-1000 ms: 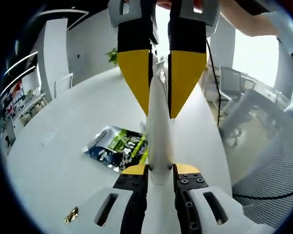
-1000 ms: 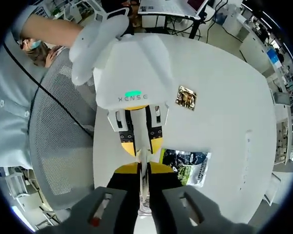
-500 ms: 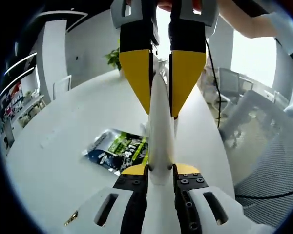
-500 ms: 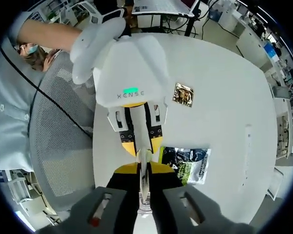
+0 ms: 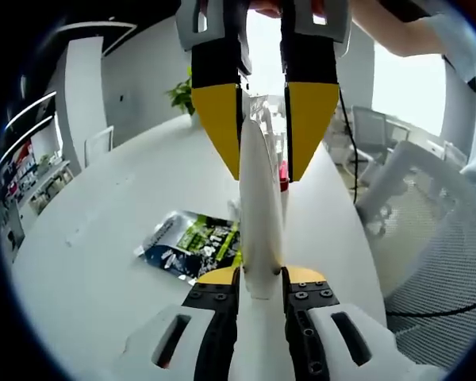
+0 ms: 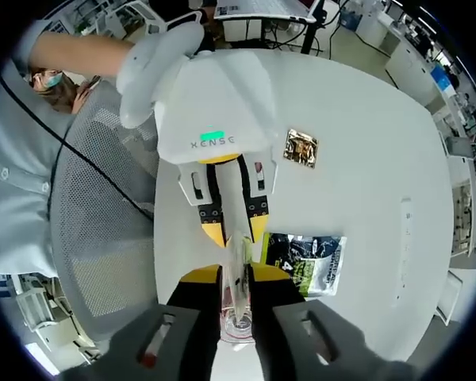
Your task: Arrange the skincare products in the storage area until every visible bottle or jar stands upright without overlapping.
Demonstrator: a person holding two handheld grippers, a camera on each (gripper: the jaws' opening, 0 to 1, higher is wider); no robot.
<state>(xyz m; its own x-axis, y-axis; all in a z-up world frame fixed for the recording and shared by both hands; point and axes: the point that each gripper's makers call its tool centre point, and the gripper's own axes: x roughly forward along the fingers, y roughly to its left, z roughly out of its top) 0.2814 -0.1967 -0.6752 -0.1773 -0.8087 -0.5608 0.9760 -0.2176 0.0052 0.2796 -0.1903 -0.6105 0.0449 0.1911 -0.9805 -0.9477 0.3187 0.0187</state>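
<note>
A slim white tube (image 5: pixel 254 198) is held in the air over the white round table (image 5: pixel 95 214), between my two grippers, which face each other. My left gripper (image 5: pixel 259 274) is shut on one end of the tube. From the top of that view my right gripper (image 5: pixel 263 178) straddles the tapered end, its yellow jaws spread, with a gap showing beside the tube. In the right gripper view, the tube (image 6: pixel 238 254) runs from my right gripper (image 6: pixel 236 278) up into the left gripper (image 6: pixel 236 234).
A green and black sachet (image 5: pixel 192 242) (image 6: pixel 305 262) lies flat on the table just under the tube. Further out lies a small gold foil packet (image 6: pixel 301 148). A grey mesh chair (image 6: pixel 95 230) stands at the table's edge beside a person's sleeve (image 6: pixel 16 159).
My right gripper's jaws have spread apart around the tube's end; a second ago they pinched it. My left gripper has kept its hold, and both views have shifted slightly.
</note>
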